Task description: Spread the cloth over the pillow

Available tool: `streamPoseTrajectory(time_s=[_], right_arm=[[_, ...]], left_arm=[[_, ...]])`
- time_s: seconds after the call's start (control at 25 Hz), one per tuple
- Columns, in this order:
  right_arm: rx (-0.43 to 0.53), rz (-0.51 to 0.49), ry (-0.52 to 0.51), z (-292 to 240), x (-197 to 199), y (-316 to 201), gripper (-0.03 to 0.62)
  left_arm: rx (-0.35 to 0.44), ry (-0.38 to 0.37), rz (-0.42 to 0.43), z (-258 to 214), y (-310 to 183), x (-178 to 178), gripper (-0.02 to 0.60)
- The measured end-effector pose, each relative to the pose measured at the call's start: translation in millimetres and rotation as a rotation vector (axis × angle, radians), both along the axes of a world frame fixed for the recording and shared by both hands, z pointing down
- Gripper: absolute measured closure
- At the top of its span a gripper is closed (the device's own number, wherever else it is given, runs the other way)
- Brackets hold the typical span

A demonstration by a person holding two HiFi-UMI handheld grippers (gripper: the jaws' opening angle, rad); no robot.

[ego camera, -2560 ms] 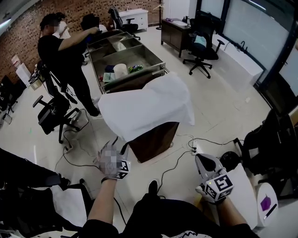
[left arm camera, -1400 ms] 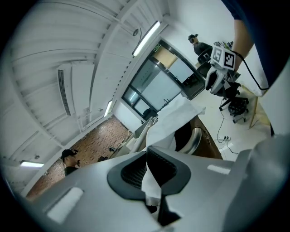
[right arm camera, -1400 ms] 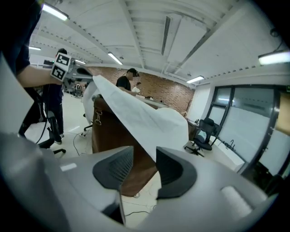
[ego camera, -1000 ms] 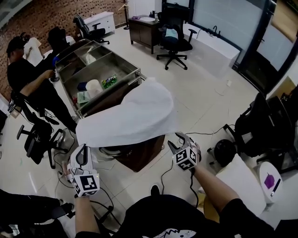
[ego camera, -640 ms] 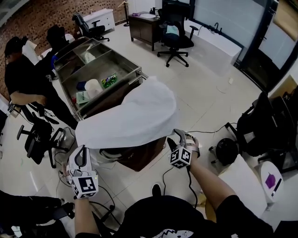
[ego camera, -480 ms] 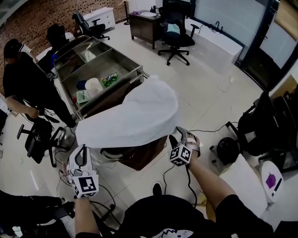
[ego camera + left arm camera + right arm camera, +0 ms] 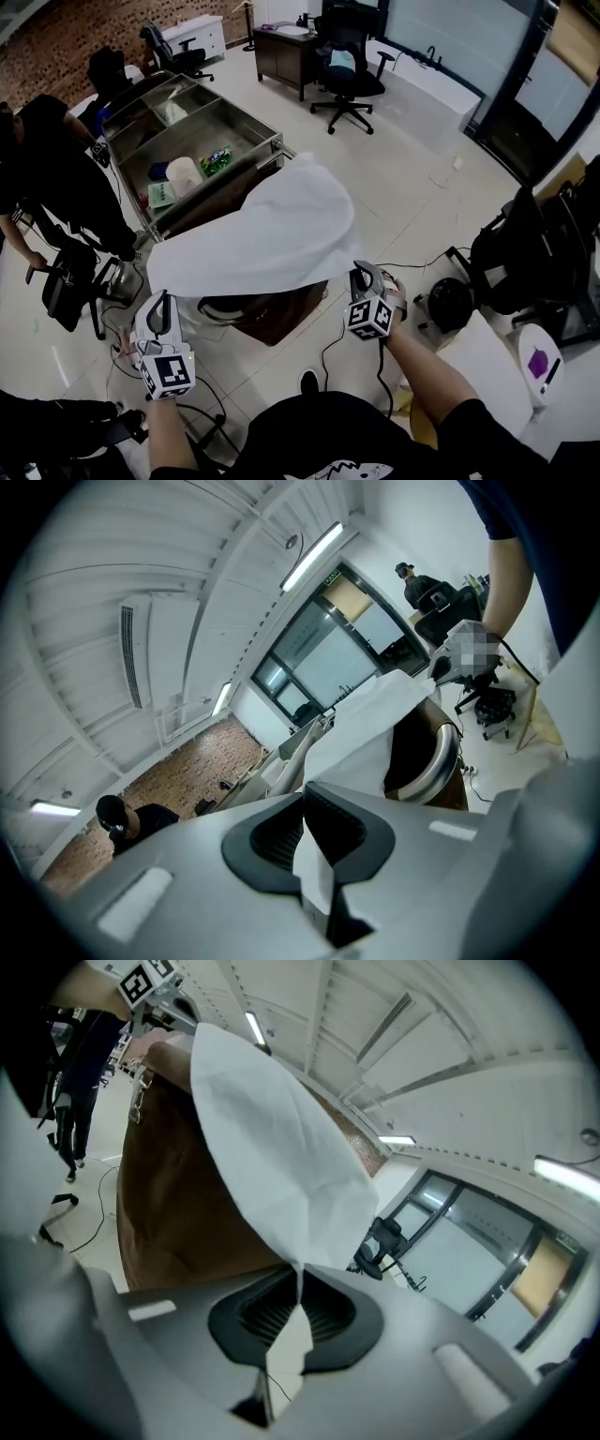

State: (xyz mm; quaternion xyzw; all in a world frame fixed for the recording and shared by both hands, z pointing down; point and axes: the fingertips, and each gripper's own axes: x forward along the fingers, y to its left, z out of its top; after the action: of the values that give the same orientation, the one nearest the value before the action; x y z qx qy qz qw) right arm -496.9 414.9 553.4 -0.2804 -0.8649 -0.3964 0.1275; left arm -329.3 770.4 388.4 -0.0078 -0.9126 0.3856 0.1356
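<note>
While the white cloth [image 7: 253, 239] lies draped over the brown pillow [image 7: 277, 314], left tongs [image 7: 158, 302] pinch its near left edge; right tongs [image 7: 362, 275] pinch its near right edge.

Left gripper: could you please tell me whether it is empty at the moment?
No, the left gripper is shut on an edge of the white cloth, which is pinched between its jaws.

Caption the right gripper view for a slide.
Right gripper shut on the white cloth, which drapes over a brown stand.
</note>
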Motion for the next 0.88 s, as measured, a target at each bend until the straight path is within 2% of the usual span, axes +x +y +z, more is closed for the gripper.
streamPoseTrajectory(time_s=[0.2,0.44,0.64,0.88], right_arm=[[-0.067,0.009,-0.042,-46.3,5.7,-15.3,0.579],[-0.165,0.038,-0.13,-116.4,10.8,-32.0,0.58],[-0.228,0.07,-0.227,-185.1,15.9,-55.8,0.58],[-0.245,0.099,-0.352,-242.1,34.9,-88.1,0.58]], left_arm=[[-0.025,-0.032,0.011,-14.0,-1.9,2.0,0.58],[-0.074,-0.104,0.036,-51.6,-13.8,-4.9,0.58],[-0.126,-0.177,0.112,-92.2,-37.6,-13.9,0.58],[-0.161,-0.273,0.218,-135.1,-77.9,-22.2,0.58]])
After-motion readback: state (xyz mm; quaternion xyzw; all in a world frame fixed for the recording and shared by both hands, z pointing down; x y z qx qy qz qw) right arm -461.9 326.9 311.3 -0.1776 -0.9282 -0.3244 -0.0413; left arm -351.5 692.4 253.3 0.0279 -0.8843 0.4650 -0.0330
